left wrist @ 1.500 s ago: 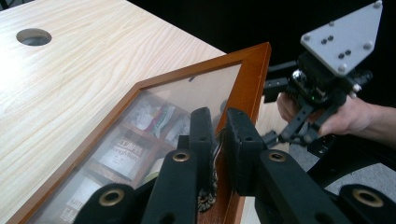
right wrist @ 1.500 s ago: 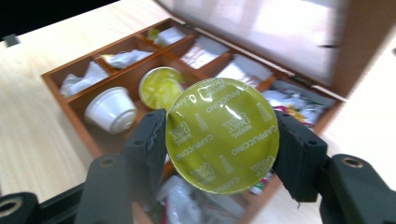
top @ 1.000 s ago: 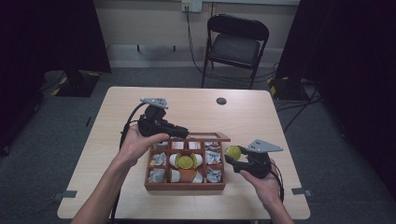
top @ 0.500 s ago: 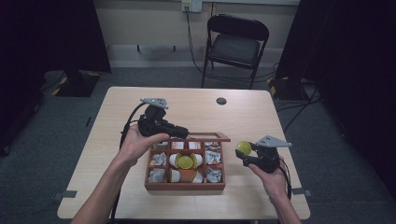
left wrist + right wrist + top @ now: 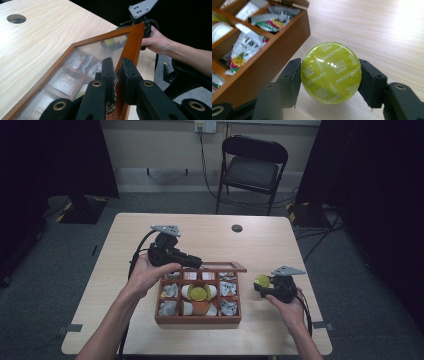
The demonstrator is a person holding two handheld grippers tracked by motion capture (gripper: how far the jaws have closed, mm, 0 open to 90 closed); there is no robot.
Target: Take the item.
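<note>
A wooden compartment box [image 5: 197, 320] sits mid-table, and its glass lid [image 5: 222, 267] is raised at the back. My left gripper [image 5: 197, 262] is shut on the lid's wooden frame [image 5: 133, 42], and its jaws [image 5: 117, 66] pinch the edge. To the right of the box, low over the table, my right gripper [image 5: 261, 286] is shut on a green-topped cappuccino capsule [image 5: 262, 280]. In the right gripper view the capsule [image 5: 331, 72] sits between both pads, beside the box's side wall [image 5: 274, 57]. Another green capsule [image 5: 199, 293] lies in the box's middle compartment.
Sachets [image 5: 244, 47] and white capsules fill the other compartments. The pale wooden table [image 5: 200, 232] has a round cable hole [image 5: 237, 228] at the back. A black folding chair [image 5: 252, 167] stands behind the table. Bare tabletop lies to the right of the box.
My right gripper has carried the green capsule to the right and down, away from the box. My left gripper has kept the lid held up in the same place.
</note>
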